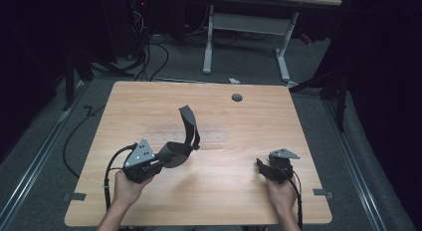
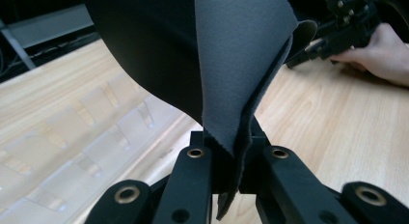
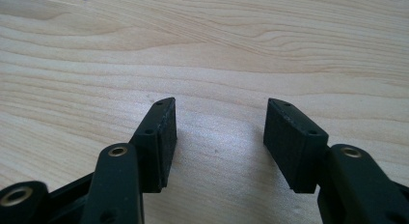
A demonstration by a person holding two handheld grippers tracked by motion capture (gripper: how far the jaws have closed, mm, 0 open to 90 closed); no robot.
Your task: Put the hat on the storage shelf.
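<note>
A dark grey flexible sheet (image 1: 188, 124) curls up off the wooden table (image 1: 224, 191), folded and bent over at its top. My left gripper (image 1: 166, 154) is shut on its lower edge at the table's left middle. The left gripper view looks up the sheet (image 2: 241, 50), which is pinched between the black jaws (image 2: 231, 142). My right gripper (image 1: 261, 167) is low over the wood at the front right, open, with bare table between its pads (image 3: 219, 105). That gripper (image 2: 337, 31) and its hand also appear far off in the left gripper view.
A clear plastic tray with dividers (image 1: 199, 138) lies flat on the table just beyond the sheet, faint against the wood (image 2: 72, 137). A round cable hole (image 1: 237, 97) sits near the far edge. A white desk frame (image 1: 246, 22) and floor cables stand behind the table.
</note>
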